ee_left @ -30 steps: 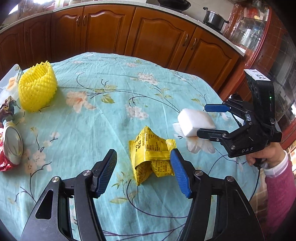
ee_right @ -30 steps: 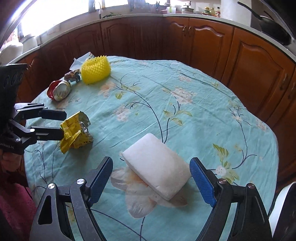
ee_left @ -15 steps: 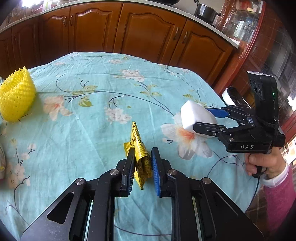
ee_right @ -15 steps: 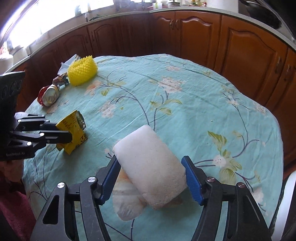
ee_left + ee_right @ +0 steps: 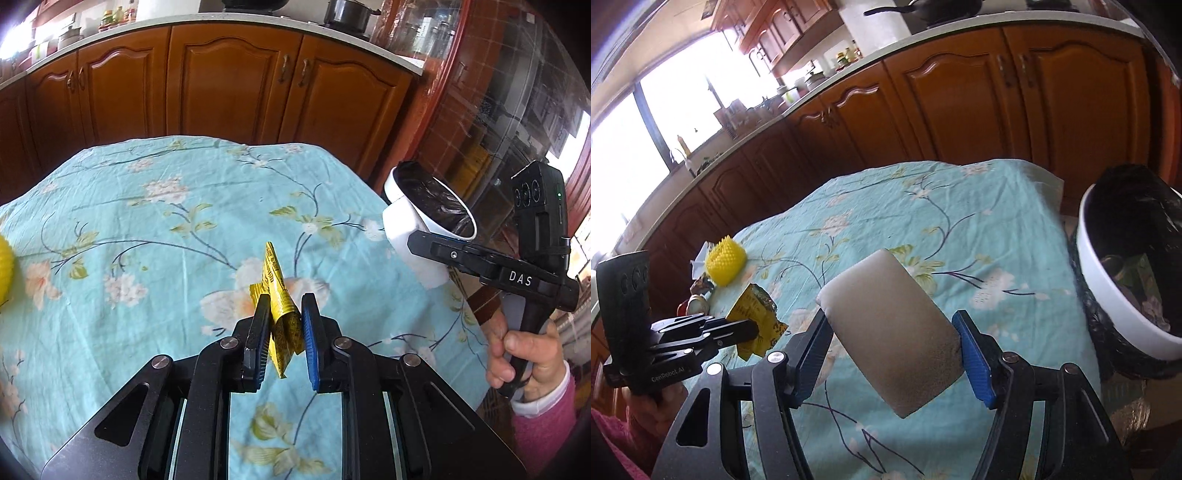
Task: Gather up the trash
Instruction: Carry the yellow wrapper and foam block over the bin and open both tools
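The left gripper (image 5: 282, 325) has just closed and is clenched on a crumpled yellow wrapper (image 5: 277, 295), lifted clear of the bench (image 5: 147, 229); the wrapper's print is too small to read. The right gripper (image 5: 892, 354) has also just been closing and grasps a white foam block (image 5: 890, 332) between its pads, held off the cloth.

In the left wrist view only a corner of the block (image 5: 400, 225) shows past the right gripper's (image 5: 428, 245) near finger, which hides the rest and the far finger. A white bin (image 5: 432, 199) with a black liner sits just beyond that gripper, partly covered by it. A yellow net (image 5: 5, 266) is cut off at the left edge.

The right wrist view shows more: the bin (image 5: 1108, 295) stands to the right of the gripper, off the bench edge, its far side cut by the frame, with scraps inside that are hard to identify. To the left, the left gripper (image 5: 753, 328) holds the wrapper (image 5: 757, 314), and beyond it lie the whole net (image 5: 724, 263), a can (image 5: 694, 305) and some paper, half hidden. The holding hand (image 5: 517, 350) appears clearly only in the left view.
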The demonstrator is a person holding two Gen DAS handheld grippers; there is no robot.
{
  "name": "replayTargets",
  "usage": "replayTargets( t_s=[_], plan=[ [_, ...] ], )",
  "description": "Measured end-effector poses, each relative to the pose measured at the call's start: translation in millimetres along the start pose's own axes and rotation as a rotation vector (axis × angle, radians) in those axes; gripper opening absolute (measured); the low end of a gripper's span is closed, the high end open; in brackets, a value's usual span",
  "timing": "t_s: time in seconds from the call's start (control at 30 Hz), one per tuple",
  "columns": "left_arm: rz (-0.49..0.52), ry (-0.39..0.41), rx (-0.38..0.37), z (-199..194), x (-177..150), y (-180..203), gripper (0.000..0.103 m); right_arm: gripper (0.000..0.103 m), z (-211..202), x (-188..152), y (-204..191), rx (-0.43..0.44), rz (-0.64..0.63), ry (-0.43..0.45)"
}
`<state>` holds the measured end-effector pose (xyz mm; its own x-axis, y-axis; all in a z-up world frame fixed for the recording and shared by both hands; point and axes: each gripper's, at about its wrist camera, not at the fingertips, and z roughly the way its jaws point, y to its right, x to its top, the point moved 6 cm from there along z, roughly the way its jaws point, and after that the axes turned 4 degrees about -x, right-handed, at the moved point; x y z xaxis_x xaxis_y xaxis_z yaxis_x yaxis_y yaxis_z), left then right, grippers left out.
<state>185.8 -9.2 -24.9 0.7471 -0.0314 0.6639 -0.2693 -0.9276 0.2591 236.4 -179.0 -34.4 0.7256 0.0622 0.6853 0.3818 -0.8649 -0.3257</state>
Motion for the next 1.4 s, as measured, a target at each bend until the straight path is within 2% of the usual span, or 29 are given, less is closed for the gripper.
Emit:
replayTargets(
  t_s=[0.33, 0.63, 1.4],
  plan=[
    [0.111, 0.004, -0.04, 20.5, 24.2, 64.7, 0.015, 0.068, -49.2, -4.6, 41.5, -0.06, 0.134, 0.111],
    [0.173, -0.006, -0.069, 40.2, 38.3, 104.9, 0.015, 0.068, -79.9, -2.3, 80.0, -0.121, 0.223, 0.18],
    [0.25, -0.009, -0.1, 83.4, 75.2, 158.7, 0.015, 0.069, -102.4, 12.6, 154.1, -0.223, 0.309, 0.23]
  ],
)
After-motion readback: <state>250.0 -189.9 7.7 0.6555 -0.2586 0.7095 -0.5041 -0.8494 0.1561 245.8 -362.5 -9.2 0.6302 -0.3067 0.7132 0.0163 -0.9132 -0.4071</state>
